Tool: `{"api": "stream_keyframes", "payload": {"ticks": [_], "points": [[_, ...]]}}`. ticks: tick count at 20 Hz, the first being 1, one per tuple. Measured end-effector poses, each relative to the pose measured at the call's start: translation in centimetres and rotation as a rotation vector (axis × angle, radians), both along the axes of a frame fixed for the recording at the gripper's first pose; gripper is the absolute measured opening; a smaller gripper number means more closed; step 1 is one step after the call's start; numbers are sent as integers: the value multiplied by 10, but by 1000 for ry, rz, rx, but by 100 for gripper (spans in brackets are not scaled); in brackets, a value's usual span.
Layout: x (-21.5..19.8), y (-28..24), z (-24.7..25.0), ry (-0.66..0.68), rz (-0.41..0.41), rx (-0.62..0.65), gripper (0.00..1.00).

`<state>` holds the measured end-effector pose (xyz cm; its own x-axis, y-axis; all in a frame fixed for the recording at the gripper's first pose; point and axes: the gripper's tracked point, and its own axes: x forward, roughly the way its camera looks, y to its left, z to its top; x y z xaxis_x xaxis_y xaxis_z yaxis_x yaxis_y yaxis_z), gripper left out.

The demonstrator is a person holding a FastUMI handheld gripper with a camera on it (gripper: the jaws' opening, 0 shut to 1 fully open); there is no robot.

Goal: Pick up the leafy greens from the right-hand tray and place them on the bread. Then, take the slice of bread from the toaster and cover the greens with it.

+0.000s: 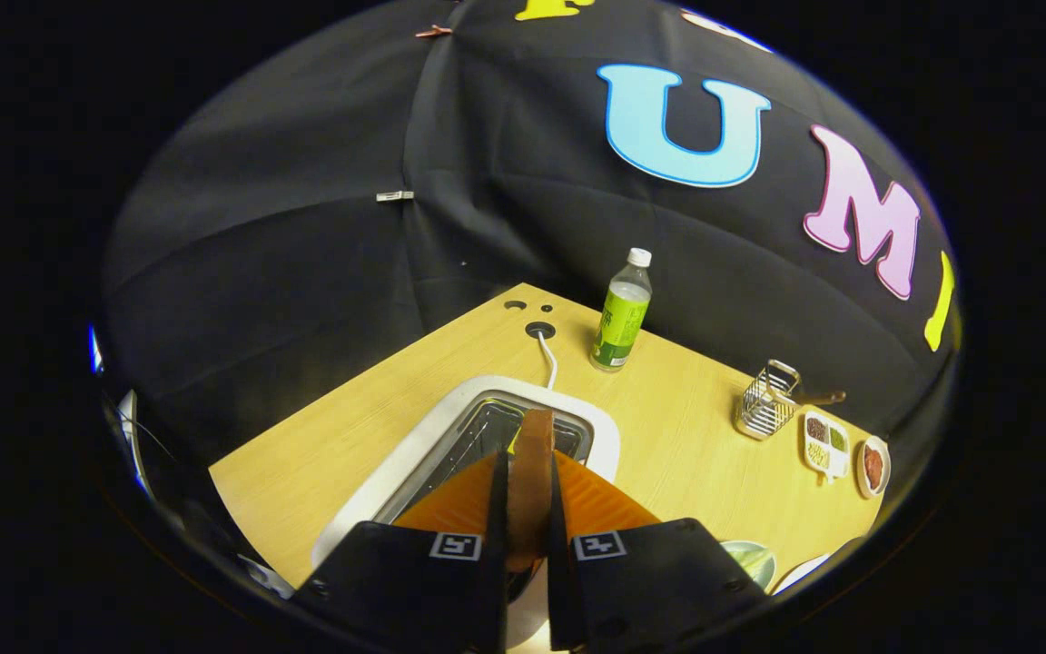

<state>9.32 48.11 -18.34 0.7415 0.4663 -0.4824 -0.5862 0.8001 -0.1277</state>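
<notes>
A brown slice of bread (533, 472) stands on edge between my two fingers, its upper end over the open slot of the white toaster (437, 427) just below and ahead. My gripper (529, 468) is shut on the slice, both fingers pressing on its flat sides. The toaster's metal slot shows on both sides of the bread. A pale green plate or tray (750, 559) peeks out to the right of the right finger; its contents are hidden.
A green-labelled bottle (621, 313) stands beyond the toaster near the table's far corner. A white cable (548, 359) runs from a hole in the wooden table (332, 436). Right of the toaster: a wire rack (766, 400) and small dishes (827, 445).
</notes>
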Motion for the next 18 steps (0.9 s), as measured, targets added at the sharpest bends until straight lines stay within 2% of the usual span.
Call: {"api": "stream_keyframes", "payload": {"ticks": [6,13,18], "points": [[-5,2,20,26,30,47,14],[-5,-10,75,-12,3,144,14],[8,-41,102,-36,-34,196,14]]}}
